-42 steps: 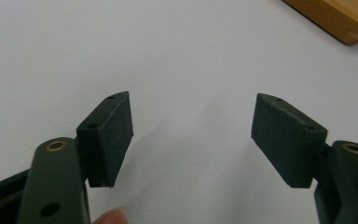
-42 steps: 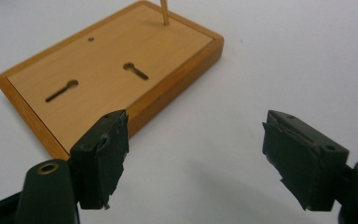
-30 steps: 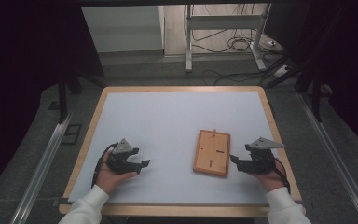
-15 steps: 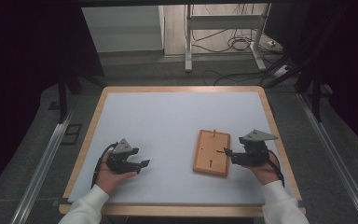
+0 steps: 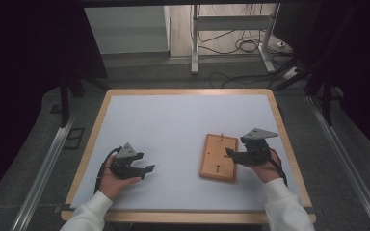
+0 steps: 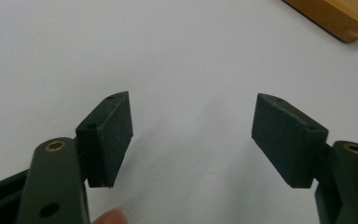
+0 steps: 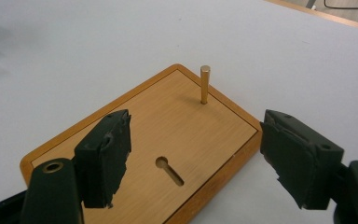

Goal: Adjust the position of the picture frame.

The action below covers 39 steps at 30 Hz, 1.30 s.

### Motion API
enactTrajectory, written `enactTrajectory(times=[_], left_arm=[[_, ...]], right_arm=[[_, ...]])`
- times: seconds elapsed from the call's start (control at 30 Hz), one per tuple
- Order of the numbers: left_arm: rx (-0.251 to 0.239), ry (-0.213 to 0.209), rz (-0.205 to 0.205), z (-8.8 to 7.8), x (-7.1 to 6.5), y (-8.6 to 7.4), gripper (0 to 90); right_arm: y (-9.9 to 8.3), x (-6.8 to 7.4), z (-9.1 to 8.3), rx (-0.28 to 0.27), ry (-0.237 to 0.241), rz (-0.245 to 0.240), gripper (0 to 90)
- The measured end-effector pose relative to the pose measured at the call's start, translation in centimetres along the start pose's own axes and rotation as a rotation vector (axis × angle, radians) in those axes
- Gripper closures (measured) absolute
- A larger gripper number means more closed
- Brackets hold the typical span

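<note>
One wooden board is laid flat on the white table, right of centre — one brass peg is stood upright near its far end, one keyhole slot is cut mid-board. The right gripper is held wide open astride the board's near end, nothing gripped, probably lined up for a grasp. The left gripper is rested well apart, open and empty — apparently kept in reserve.

Board lies on table, right of centre

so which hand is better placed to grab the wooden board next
Right. The right tool hovers open at the wooden board, its jaws straddling the board's edge in the right gripper view. The left tool sits open over bare table, well away.
</note>
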<state>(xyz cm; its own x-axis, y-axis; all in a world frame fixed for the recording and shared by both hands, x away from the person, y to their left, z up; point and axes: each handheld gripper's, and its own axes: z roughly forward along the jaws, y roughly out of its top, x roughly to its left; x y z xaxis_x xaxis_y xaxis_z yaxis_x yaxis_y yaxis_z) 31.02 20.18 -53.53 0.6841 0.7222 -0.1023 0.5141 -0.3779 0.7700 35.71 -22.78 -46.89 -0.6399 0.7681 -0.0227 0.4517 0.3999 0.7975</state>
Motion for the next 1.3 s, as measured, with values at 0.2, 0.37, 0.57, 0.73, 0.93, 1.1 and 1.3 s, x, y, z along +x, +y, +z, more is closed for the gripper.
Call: enactTrajectory(times=[0.2, 0.37, 0.57, 0.73, 0.93, 1.1, 1.3], left_arm=[[0.000, -0.010, 0.003, 0.0, -0.1, 0.0, 28.4], [0.002, -0.010, 0.001, 0.1, -0.1, 0.0, 28.4], [0.005, -0.011, 0.003, 0.1, -0.2, 0.0, 28.4], [0.009, -0.012, 0.004, 0.2, -0.2, -0.1, 28.4], [0.008, -0.009, 0.002, 0.2, -0.1, -0.1, 28.4], [0.011, -0.010, 0.004, 0.2, -0.1, -0.2, 28.3], [0.009, -0.011, 0.003, 0.2, 0.0, -0.2, 28.3]], right_arm=[[0.3, -0.1, 1.5, 0.023, 0.003, -0.003, 25.5], [0.4, -0.6, 2.5, 0.023, 0.005, -0.005, 27.6], [0.5, -1.1, 3.9, 0.028, 0.017, -0.009, 31.3], [1.0, -1.3, 5.1, 0.053, 0.028, -0.036, 35.7], [1.5, -1.8, 6.3, 0.064, 0.038, -0.038, 43.3], [1.7, -2.1, 7.3, 0.077, 0.047, -0.046, 52.2], [1.9, -2.3, 8.3, 0.088, 0.063, -0.051, 61.8]])
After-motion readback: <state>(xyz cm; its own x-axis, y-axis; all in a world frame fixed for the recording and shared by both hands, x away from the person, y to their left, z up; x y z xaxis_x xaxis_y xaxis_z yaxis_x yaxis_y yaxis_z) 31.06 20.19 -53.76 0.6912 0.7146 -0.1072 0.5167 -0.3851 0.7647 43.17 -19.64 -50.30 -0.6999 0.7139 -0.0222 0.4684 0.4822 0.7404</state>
